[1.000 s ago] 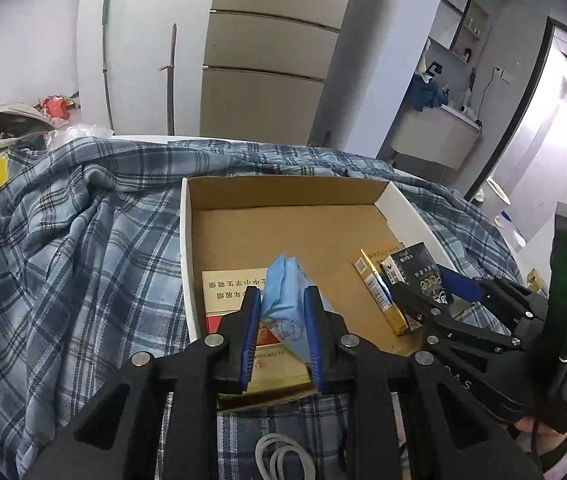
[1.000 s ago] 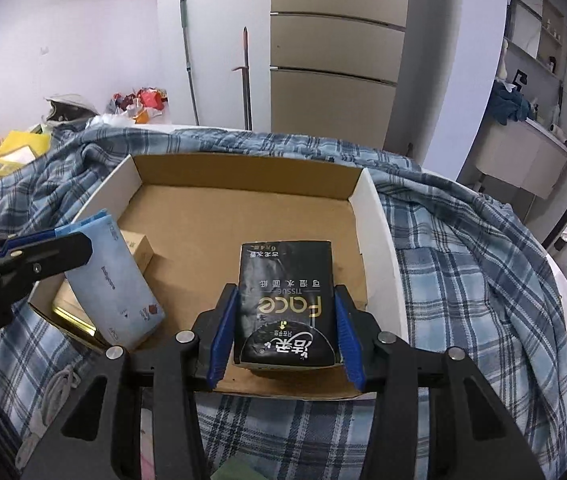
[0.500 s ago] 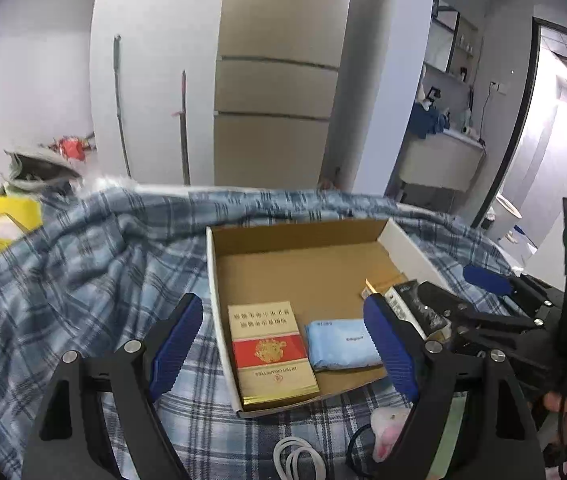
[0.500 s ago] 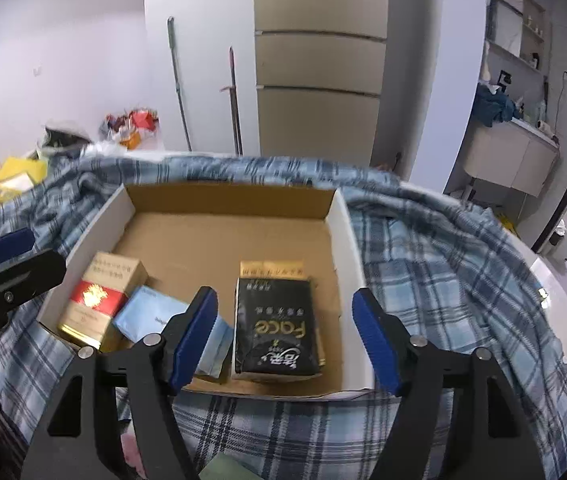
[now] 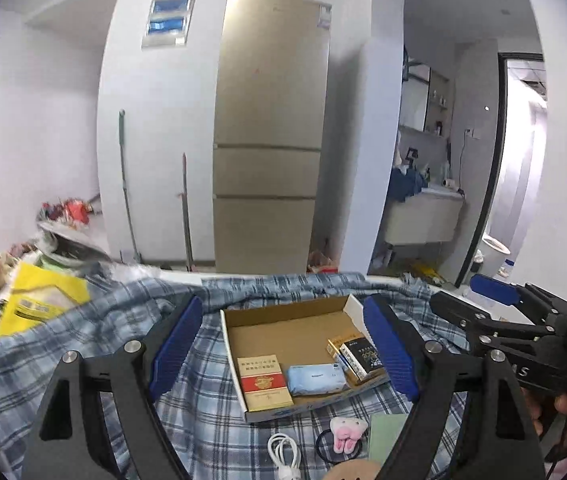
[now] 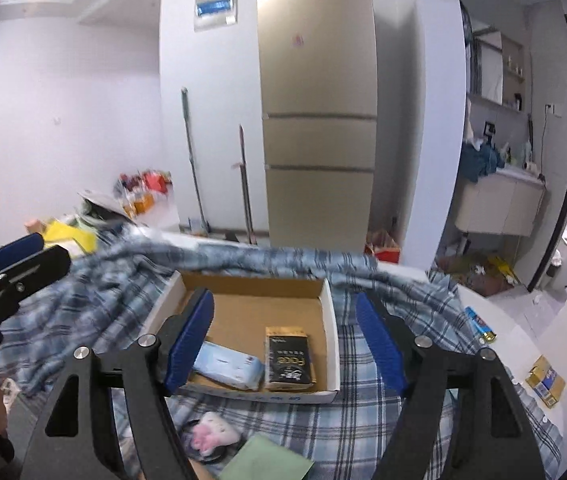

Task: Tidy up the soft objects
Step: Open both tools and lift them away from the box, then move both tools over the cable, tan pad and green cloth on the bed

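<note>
A shallow cardboard box (image 5: 283, 320) (image 6: 333, 340) lies on a blue plaid cloth. In it lie a red and gold pack (image 5: 263, 380), a light blue tissue pack (image 5: 315, 378) (image 6: 229, 366) and a black tissue pack (image 5: 361, 358) (image 6: 288, 360) on a gold pack. My left gripper (image 5: 283, 352) is open and empty, raised well back from the box. My right gripper (image 6: 285, 346) is open and empty, also raised and back. A small pink and white plush (image 5: 345, 432) (image 6: 213, 434) lies on the cloth in front of the box.
A white cable (image 5: 283, 456), a green card (image 5: 387, 432) (image 6: 267, 462) and a black ring lie by the plush. A yellow bag (image 5: 39, 300) sits at far left. A battery (image 6: 481, 326) and small box (image 6: 545, 380) lie at right. A fridge stands behind.
Both grippers let go of their tissue packs, opened wide and pulled up and back. The blue and black packs now lie flat in the box.
</note>
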